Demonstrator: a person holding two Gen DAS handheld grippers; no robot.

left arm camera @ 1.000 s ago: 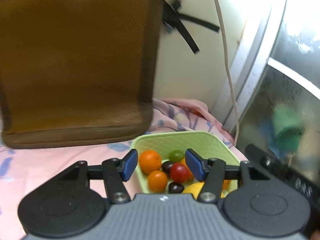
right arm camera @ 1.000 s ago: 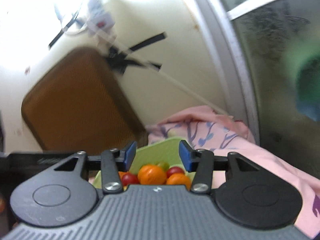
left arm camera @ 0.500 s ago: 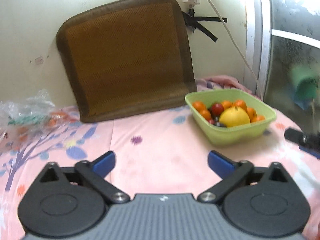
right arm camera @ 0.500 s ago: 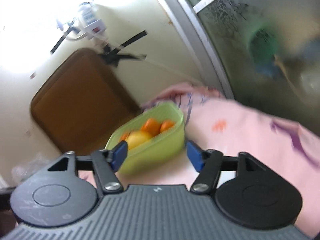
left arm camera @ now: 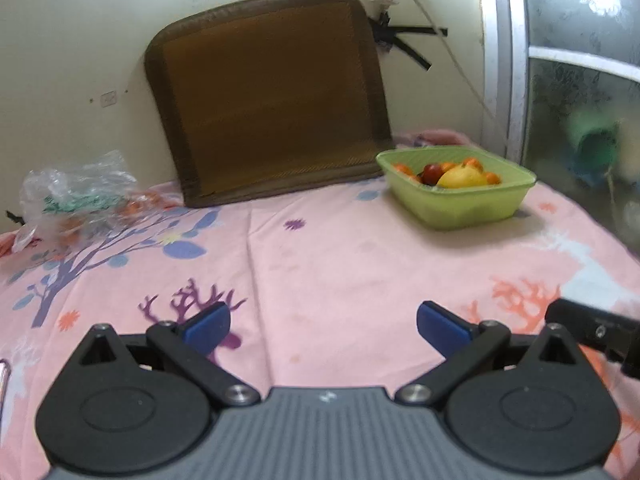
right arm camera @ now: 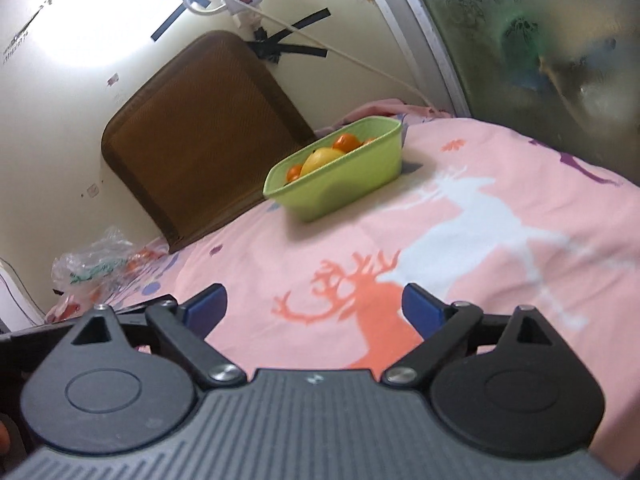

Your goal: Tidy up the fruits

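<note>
A light green tub [left arm camera: 472, 204] [right arm camera: 340, 188] stands on the pink patterned sheet at the far right, near the window. It holds a yellow fruit [left arm camera: 460, 178] [right arm camera: 320, 158], several small orange fruits [left arm camera: 400, 169] [right arm camera: 346, 142] and a dark red one [left arm camera: 431, 172]. My left gripper [left arm camera: 323, 326] is open and empty, low over the sheet and well short of the tub. My right gripper [right arm camera: 314, 307] is open and empty too, also well back from the tub. Part of the right gripper shows at the right edge of the left wrist view [left arm camera: 596, 330].
A brown mesh cushion [left arm camera: 268, 96] [right arm camera: 200, 136] leans on the wall behind the tub. A crumpled clear plastic bag [left arm camera: 76, 196] [right arm camera: 96, 260] lies at the far left. A frosted window [left arm camera: 580, 80] and a white cable [right arm camera: 360, 64] are at the right.
Both grippers have pulled back from over the tub and opened wider. The tub now sits far ahead instead of under the fingers.
</note>
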